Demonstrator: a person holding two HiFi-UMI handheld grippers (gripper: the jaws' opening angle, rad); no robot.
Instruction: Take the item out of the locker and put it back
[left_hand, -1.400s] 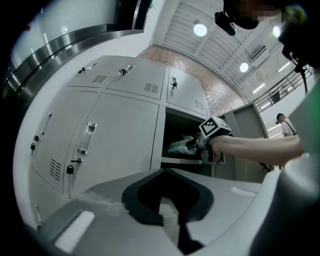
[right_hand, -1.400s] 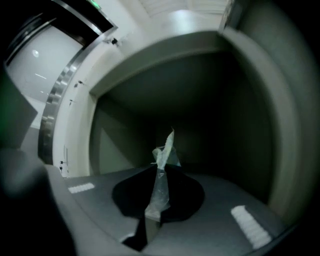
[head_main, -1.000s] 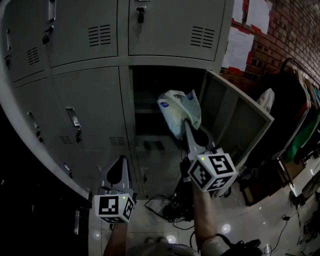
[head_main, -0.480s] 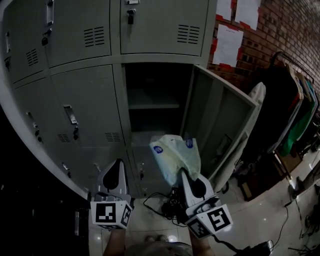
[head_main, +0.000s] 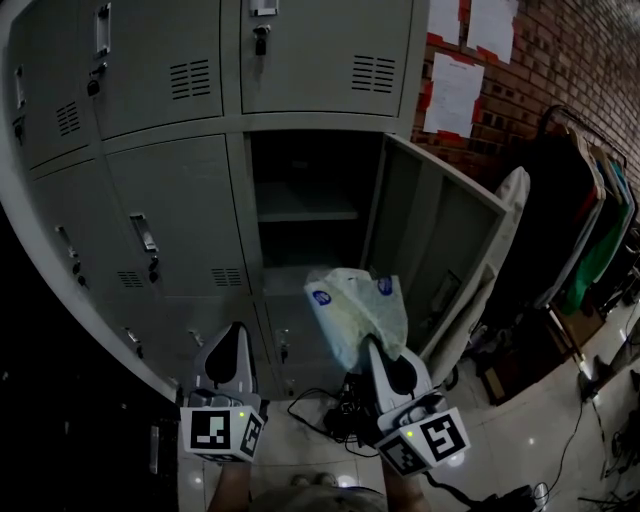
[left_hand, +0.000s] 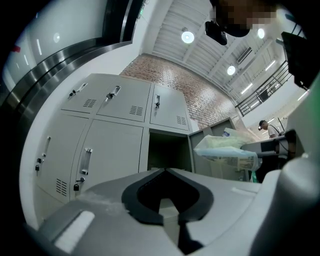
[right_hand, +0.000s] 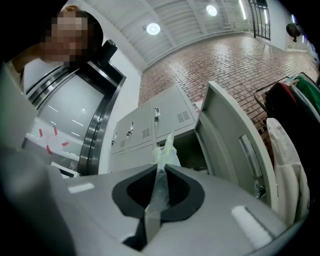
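A: Quick one. Where's the item?
B: It's a pale, crumpled thin plastic bag (head_main: 355, 312) with round blue marks. It's outside the grey metal locker (head_main: 180, 200), in the air in front of the open compartment (head_main: 305, 180), low against its bottom edge in the head view.
A: Who has it?
B: The right hand-held gripper (head_main: 373, 345). Its jaws are clenched on a twisted strip of the bag, and its own view shows the film pinched in the seam between the pads.
A: Left one?
B: The left hand-held gripper (head_main: 237, 328) has its jaws together with nothing in them. It's at the near left, well apart from the bag.
A: Which way does the bag lie from the right one?
B: Straight off the jaw tips, on the far side, toward the locker. The bulk sits beyond and slightly left of the tips. Its long axis is roughly in line with the jaws, pointing at the opening.
A: And the relation the next move turns on?
B: The open compartment is farther than the bag and a bit left. The grey door (head_main: 440, 240) stands open on the right, so the mouth looks unblocked. A shelf (head_main: 305, 213) crosses the inside. My guess is the put-back is a push away along the jaw axis with the right hand, since it's holding the bag and is nearer.
A: Risk?
B: The grip is on thin film only, so it could slip, or the bag could snag on the door edge. I can't tell what's inside the bag.
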